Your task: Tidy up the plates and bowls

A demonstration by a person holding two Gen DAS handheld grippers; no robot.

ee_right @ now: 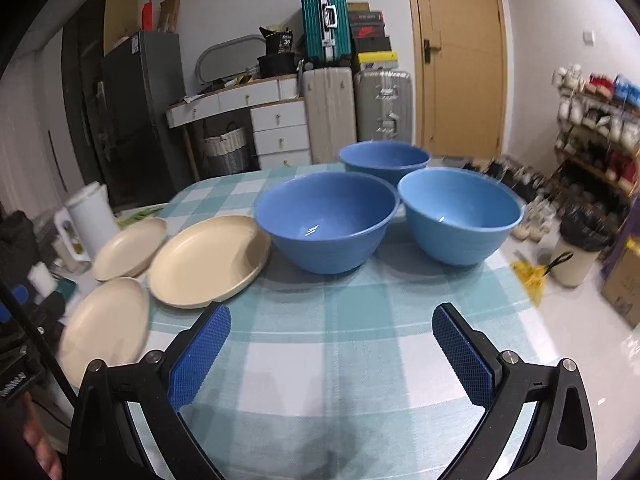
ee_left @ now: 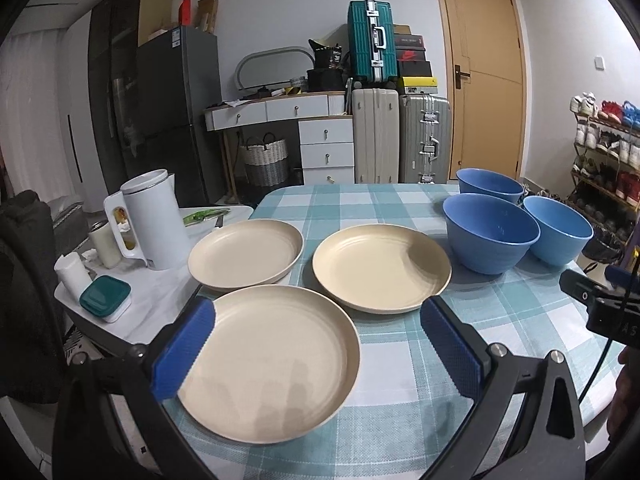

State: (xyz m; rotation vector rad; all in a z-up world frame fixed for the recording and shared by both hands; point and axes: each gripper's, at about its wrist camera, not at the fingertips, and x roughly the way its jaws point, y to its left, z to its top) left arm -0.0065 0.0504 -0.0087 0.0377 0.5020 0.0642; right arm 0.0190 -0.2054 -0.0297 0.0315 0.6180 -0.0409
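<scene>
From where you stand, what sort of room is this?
Most likely a lived-in flat's dining corner near the entrance: a table with a checked cloth bearing plates and bowls, a fridge, stacked suitcases and a shoe rack beside a wooden door.

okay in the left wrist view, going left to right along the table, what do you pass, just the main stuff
Teal-lidded container → white kettle → far-left cream plate → middle cream plate → nearest blue bowl → right blue bowl. The nearest plate and the back bowl overlap these, so they are left out.
</scene>
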